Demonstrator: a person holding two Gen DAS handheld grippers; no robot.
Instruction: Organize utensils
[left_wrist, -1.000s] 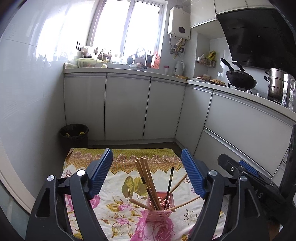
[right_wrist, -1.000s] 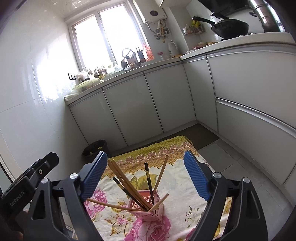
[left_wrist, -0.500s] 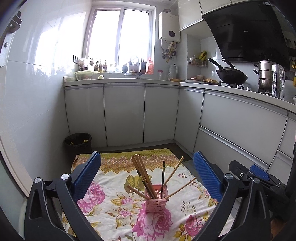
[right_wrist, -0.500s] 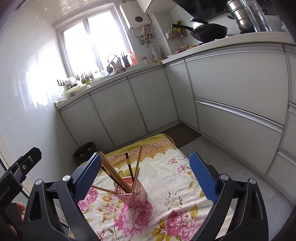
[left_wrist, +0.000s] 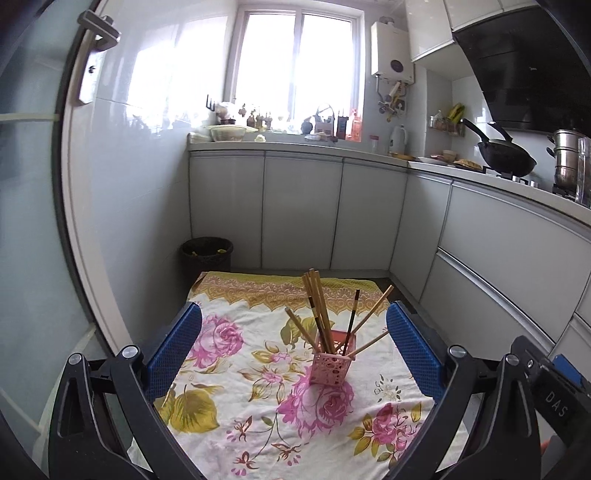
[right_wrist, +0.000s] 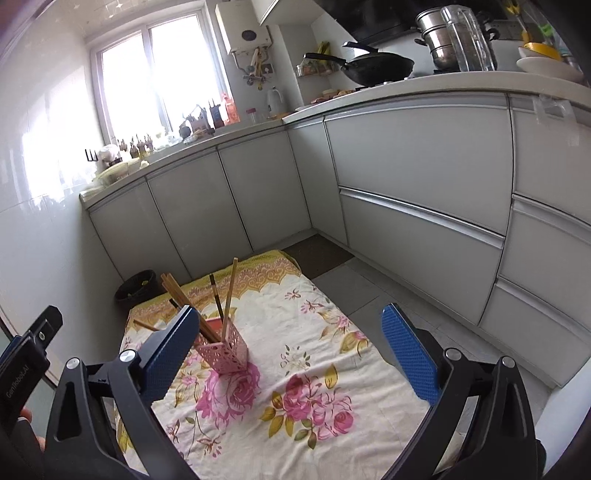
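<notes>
A pink perforated holder (left_wrist: 332, 369) stands upright on a floral cloth (left_wrist: 229, 406) on the floor, with several wooden and dark chopsticks (left_wrist: 317, 306) fanned out of its top. My left gripper (left_wrist: 293, 310) is open, wide, and nothing is between its fingers; the holder stands ahead of it, apart. In the right wrist view the holder (right_wrist: 225, 350) and chopsticks (right_wrist: 229, 291) sit ahead and left, partly behind the left pad. My right gripper (right_wrist: 290, 312) holds nothing, its jaws opening over the cloth (right_wrist: 314, 369).
White kitchen cabinets (right_wrist: 424, 166) run along the back and right of the floor. A dark waste bin (left_wrist: 207, 254) stands in the corner just beyond the cloth. A wok (left_wrist: 506, 158) and pots sit on the counter above. A glass door frame (left_wrist: 74, 221) is at the left.
Both grippers have drawn back from the holder, which now looks smaller and farther off. Both pairs of jaws have spread wider. The holder and chopsticks have stayed put.
</notes>
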